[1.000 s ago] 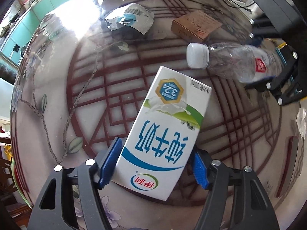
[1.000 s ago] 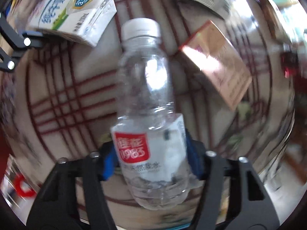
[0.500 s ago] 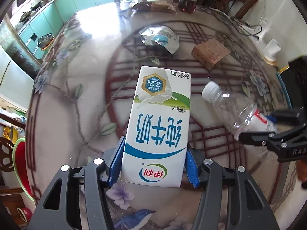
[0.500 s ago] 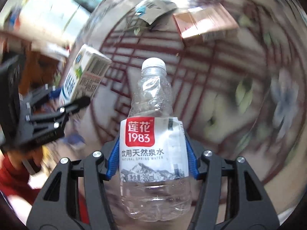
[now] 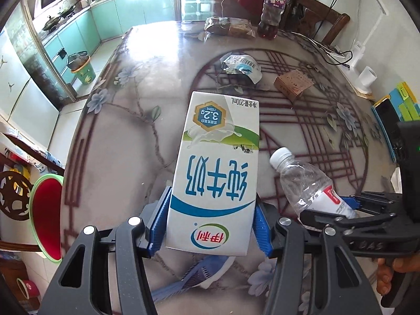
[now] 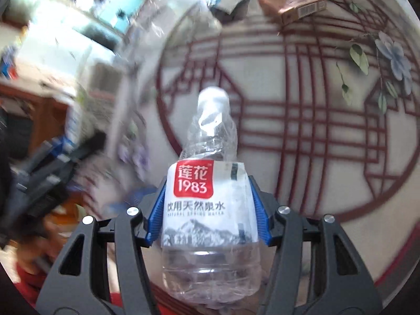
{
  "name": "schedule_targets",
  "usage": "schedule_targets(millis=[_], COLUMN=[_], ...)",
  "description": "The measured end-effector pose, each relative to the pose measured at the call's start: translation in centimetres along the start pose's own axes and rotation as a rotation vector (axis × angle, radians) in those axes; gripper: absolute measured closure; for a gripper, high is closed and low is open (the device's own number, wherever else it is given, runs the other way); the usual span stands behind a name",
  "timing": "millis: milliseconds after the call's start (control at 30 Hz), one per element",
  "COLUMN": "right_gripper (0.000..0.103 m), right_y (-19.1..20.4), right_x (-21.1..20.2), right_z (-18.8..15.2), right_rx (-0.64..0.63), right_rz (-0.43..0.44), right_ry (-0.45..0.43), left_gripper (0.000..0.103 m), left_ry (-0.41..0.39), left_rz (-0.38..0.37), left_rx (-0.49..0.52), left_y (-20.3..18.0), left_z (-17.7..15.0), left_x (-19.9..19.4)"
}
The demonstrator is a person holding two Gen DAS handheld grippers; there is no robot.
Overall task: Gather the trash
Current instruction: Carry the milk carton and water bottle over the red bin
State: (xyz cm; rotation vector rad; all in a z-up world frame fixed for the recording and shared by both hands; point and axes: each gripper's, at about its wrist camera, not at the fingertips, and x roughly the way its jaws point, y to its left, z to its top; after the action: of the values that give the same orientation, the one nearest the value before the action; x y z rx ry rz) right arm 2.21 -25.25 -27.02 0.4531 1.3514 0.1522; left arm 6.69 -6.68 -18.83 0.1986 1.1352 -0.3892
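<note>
Clamping a white milk carton [image 5: 215,189] by its near end, the left gripper [image 5: 210,225] has both blue pads pressed on the carton's side walls; its jaws have just been closing onto that carton. The carton is held off the desk [image 5: 147,105], print upside down in the left wrist view, far end pointing away.

To the right, the right gripper [image 6: 208,210] is clenched on a clear plastic water bottle [image 6: 210,204], pads bearing on the white label with its red square. The bottle's white cap points away from the gripper. In the left wrist view this bottle [image 5: 304,183] lies just beside the carton, angled toward it, apart from it. A hand [image 5: 393,270] holds the right gripper's handle at the near right edge.

Farther off on the desk, a crumpled foil wrapper [image 5: 240,65] with a barcode lies left of a small brown cardboard box [image 5: 294,85]; the two are apart. At the far edge stand a wrapped package [image 5: 228,27] and a dark drink bottle [image 5: 273,8] with a purple label. A green bin [image 5: 84,71] stands on the floor, far left of the desk.
</note>
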Motion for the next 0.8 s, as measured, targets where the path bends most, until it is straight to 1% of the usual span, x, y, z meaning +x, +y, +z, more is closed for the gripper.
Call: schedule_targets(millis=[33, 67, 133, 167, 233, 267, 333, 433, 500, 600, 667, 733, 800], right_gripper=[0.042, 0.042, 0.042, 0.041, 0.042, 0.047, 0.047, 0.047, 0.047, 0.047, 0.047, 0.047, 0.047], right_y=[0.2, 0.6, 1.5, 2.1, 2.8, 3.2, 3.7, 4.8, 5.7, 8.0, 9.6, 11.2, 12.8], right_x=[0.3, 0.7, 1.3, 1.9, 2.9, 3.2, 3.1, 1.3, -0.2, -1.7, -2.3, -3.6, -4.1], right_z=[-0.2, -0.5, -1.0, -1.2, -1.7, -2.0, -2.3, -2.8, -2.7, -2.3, -2.0, -2.5, -2.1], right_rx=[-0.009, -0.012, -0.037, -0.061, -0.082, -0.080, -0.058, -0.001, 0.014, 0.010, 0.001, -0.013, -0.030], right_rz=[-0.038, -0.080, -0.120, -0.165, -0.230, -0.239, -0.217, -0.162, -0.146, -0.125, -0.114, -0.096, -0.083], right_ry=[0.013, 0.021, 0.030, 0.041, 0.072, 0.062, 0.033, -0.046, -0.094, -0.157, -0.182, -0.204, -0.218], left_gripper=[0.050, 0.050, 0.050, 0.050, 0.050, 0.050, 0.050, 0.051, 0.051, 0.051, 0.051, 0.052, 0.052], left_ry=[-0.001, -0.002, -0.007, -0.005, -0.008, -0.012, -0.024, -0.041, -0.051, -0.068, -0.079, -0.092, -0.103], left_rz=[-0.002, -0.006, -0.015, -0.015, -0.017, -0.021, -0.017, -0.007, -0.010, -0.011, -0.021, -0.031, -0.035], left_rx=[-0.001, -0.006, -0.018, -0.020, -0.018, -0.013, -0.001, 0.007, 0.004, -0.002, -0.008, -0.022, -0.030], left_y=[0.4, 0.8, 1.8, 2.3, 3.0, 3.5, 4.2, 5.5, 6.6, 8.1, 9.2, 10.3, 11.4], left_z=[-0.3, -0.5, -0.9, -1.2, -1.5, -1.7, -2.1, -2.4, -2.5, -2.6, -2.7, -2.8, -3.0], left_x=[-0.1, -0.2, -0.6, -0.7, -1.0, -1.3, -1.9, -2.7, -3.3, -4.0, -4.6, -5.2, -5.8])
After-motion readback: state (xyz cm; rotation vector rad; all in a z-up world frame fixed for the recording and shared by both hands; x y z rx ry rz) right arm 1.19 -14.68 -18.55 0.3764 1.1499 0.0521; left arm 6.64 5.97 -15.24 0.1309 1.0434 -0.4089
